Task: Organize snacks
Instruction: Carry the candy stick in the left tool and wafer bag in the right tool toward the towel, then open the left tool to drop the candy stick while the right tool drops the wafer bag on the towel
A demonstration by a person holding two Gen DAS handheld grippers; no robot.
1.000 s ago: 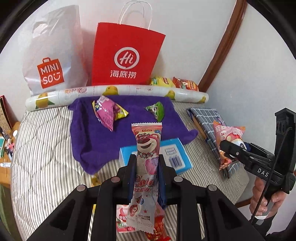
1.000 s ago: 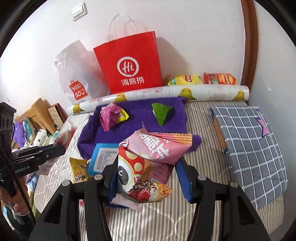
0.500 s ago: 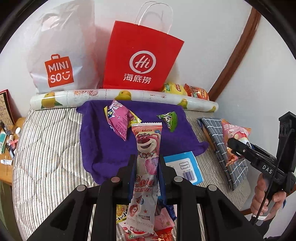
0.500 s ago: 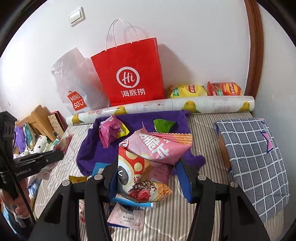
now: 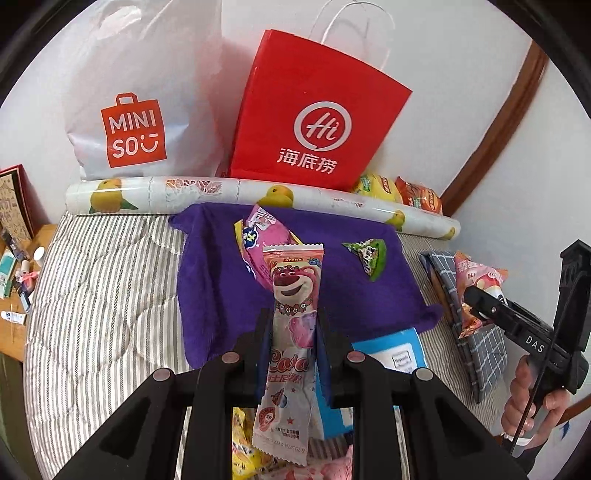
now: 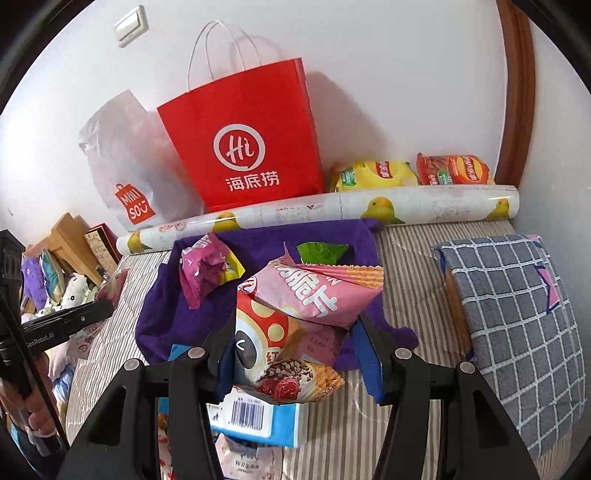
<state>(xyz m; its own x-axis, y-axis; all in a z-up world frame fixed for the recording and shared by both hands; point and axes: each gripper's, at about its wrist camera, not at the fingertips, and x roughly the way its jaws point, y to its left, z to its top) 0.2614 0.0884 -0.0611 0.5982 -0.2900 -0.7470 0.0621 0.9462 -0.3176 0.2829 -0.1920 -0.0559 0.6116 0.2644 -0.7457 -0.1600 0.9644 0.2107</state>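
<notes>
The striped mattress [image 6: 406,266] carries a purple towel [image 5: 221,295], and every place here is told from that towel. Behind it a fruit-printed roll [image 5: 229,192] lies along the wall, with a red paper bag [image 6: 243,147] and a white Miniso bag [image 5: 129,110] standing beyond the roll. Only the right wrist view shows the whole grey checked cushion [image 6: 517,314] off the towel's right side, the light switch [image 6: 131,26] high on the wall, and the yellow chip bag [image 6: 373,175] and orange chip bag [image 6: 454,170] behind the roll. Only the left wrist view shows the cluttered wooden side table [image 5: 22,258] well off the towel's left. On the towel lie a pink packet [image 6: 203,273] and a green packet [image 5: 367,256], apart. The right gripper [image 6: 299,354] is clamped on a pink mushroom-print snack bag [image 6: 306,295] above the towel's near edge, hiding most of the green packet. The left gripper [image 5: 291,339] is clamped on a slim bear-print candy packet [image 5: 293,291], upright over the towel. A blue box [image 6: 266,417] lies at the near edge.
</notes>
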